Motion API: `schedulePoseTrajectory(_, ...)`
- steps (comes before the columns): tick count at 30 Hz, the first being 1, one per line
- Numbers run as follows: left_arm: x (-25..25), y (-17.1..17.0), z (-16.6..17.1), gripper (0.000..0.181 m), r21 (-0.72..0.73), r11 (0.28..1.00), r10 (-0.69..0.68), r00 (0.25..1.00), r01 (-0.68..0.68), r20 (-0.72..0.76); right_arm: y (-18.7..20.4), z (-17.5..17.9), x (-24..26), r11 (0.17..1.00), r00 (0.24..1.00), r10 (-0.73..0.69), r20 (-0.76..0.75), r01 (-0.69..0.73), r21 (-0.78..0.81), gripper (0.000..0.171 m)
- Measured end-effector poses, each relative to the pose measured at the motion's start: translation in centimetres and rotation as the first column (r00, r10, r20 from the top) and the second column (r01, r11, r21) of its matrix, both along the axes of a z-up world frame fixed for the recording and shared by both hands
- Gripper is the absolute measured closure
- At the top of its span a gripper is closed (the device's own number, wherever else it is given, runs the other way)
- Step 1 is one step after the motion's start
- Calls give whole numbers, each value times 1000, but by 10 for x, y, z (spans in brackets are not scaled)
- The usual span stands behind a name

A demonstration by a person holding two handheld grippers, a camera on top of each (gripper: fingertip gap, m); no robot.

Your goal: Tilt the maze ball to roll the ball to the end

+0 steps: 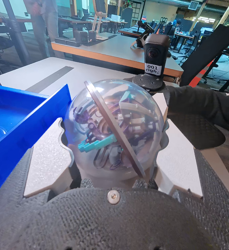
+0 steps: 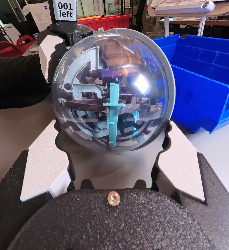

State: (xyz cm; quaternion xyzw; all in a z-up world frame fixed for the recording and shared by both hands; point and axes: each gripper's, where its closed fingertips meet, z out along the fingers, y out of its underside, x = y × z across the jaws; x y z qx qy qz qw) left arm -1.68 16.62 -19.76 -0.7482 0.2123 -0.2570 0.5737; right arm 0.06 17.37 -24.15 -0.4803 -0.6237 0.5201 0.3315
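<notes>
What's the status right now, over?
Both claws, left and right, closed on maze ball. Small ball not visible. Blue bin close beside.

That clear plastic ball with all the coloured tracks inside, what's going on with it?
A person is holding the clear plastic maze ball between two hand-held grippers, one in each hand. The left gripper has its white jaws on either side of the sphere, and the right gripper cups it from the opposite side. The ball's grey seam ring sits tilted. A blue plastic bin stands beside it on the white table. The small ball inside is not clearly visible.
</notes>
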Motion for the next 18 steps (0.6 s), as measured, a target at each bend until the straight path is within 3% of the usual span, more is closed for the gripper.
schedulePoseTrajectory(8,2,3,7,47,-46,997,61,998,-60,27,-4,-3,2,996,999,23,40,-19,-84,23)
schedulePoseTrajectory(18,7,-1,12,51,9,998,58,998,-58,-21,-7,-2,4,998,999,37,30,-36,-56,23)
